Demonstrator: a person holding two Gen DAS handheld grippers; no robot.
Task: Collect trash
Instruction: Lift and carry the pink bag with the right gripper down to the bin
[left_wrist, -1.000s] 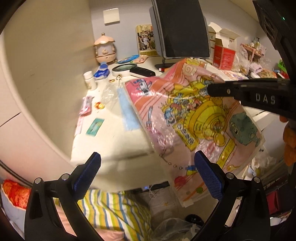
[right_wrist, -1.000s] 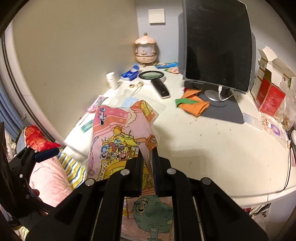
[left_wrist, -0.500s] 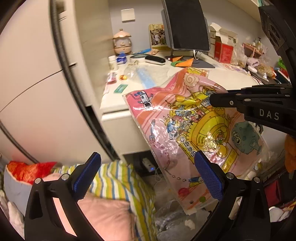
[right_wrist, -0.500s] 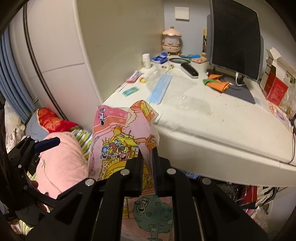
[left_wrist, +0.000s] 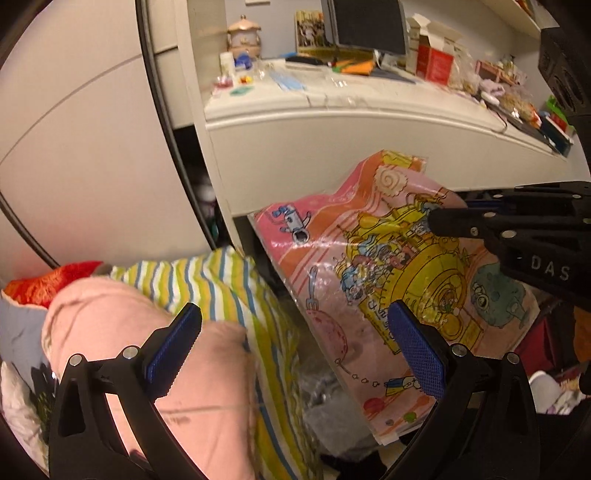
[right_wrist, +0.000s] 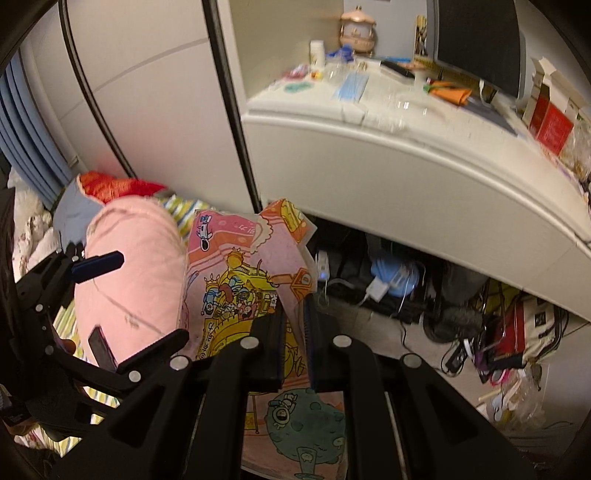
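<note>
A pink cartoon-printed plastic bag (right_wrist: 236, 280) is pinched between the pressed-together fingers of the right gripper (right_wrist: 293, 332) and held in the air below the front edge of the white desk (right_wrist: 424, 155). The left gripper (left_wrist: 291, 347) is spread wide with nothing between its blue pads (left_wrist: 173, 347), beside the bag, above a pink pillow (left_wrist: 122, 325) left of the desk.
</note>
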